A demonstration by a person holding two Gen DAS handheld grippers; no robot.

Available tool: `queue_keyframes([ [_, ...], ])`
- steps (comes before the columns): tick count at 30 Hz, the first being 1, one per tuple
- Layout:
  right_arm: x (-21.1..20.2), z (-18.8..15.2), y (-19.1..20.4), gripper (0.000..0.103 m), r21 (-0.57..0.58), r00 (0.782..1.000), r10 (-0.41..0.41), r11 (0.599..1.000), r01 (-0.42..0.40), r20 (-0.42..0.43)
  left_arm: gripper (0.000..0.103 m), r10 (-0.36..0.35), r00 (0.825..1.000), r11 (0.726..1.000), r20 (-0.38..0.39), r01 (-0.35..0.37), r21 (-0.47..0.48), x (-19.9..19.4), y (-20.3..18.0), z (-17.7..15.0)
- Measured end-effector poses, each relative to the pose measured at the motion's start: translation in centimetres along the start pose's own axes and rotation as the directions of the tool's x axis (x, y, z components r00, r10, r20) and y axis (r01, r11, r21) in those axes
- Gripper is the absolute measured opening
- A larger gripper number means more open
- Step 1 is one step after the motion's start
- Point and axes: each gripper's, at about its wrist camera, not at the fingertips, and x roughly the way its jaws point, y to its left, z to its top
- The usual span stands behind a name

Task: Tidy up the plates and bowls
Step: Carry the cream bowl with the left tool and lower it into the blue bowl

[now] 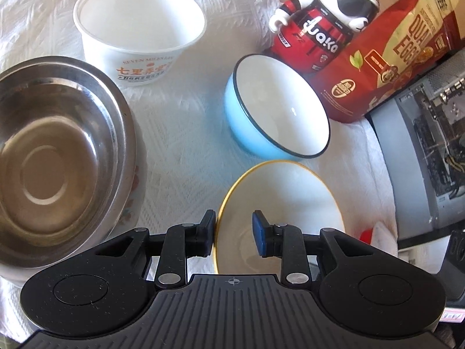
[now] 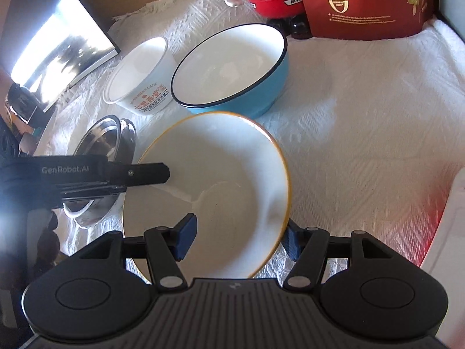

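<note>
While both claws straddle its rim from opposite sides, the shallow white plate with a yellow-gold rim (image 2: 221,180) sits tilted above the white textured cloth (image 2: 363,133) that covers the surface. The left claw (image 1: 235,234) has its dark left pad outside the plate's left edge and its blue right pad over the white inner face; whether those pads press on the rim cannot be told. The right claw (image 2: 239,240) has one blue pad over the inner face and the other behind the plate's right edge, and again the grip itself cannot be confirmed. In the right wrist view the left claw reaches in from the left, its tip over the plate's edge.

Just beyond the plate stands a light blue bowl with a white inside and a dark rim (image 1: 276,107). A white paper tub with orange printed lettering (image 1: 136,32) stands to its left. Nearer the left claw sits a stainless steel bowl (image 1: 58,157). At the back are a red and black panda figurine (image 1: 322,26) and a red printed snack pouch (image 1: 407,49), side by side.
</note>
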Motion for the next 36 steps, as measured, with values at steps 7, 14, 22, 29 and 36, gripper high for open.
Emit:
queue_keyframes([
  [7, 0.4, 0.3, 0.7, 0.063, 0.052, 1.000, -0.003, 0.999, 0.003, -0.004, 0.031, 0.033, 0.999, 0.997, 0.005, -0.034, 0.070, -0.6, 0.0, 0.7],
  [14, 1.0, -0.3, 2.1, 0.063, 0.024, 0.999, -0.035, 0.999, 0.036, -0.008, 0.031, 0.061, 0.998, 0.987, 0.009, -0.061, 0.152, -0.6, -0.5, 0.7],
  [22, 1.2, -0.5, 2.6, 0.063, 0.044, 0.997, -0.079, 0.996, 0.079, 0.014, 0.031, 0.015, 1.000, 0.986, -0.010, -0.013, 0.165, -1.1, 0.8, 0.7],
  [29, 0.9, -0.2, 2.9, 0.063, 0.086, 0.990, -0.127, 0.989, 0.121, 0.064, 0.030, -0.081, 0.997, 0.985, 0.021, 0.076, 0.154, -3.6, 2.5, 2.5],
  [36, -2.7, 2.1, 2.4, 0.075, 0.163, 0.964, -0.165, 0.978, 0.131, 0.210, 0.030, -0.143, 0.989, 0.984, 0.040, 0.137, 0.117, -2.7, 2.6, 6.2],
])
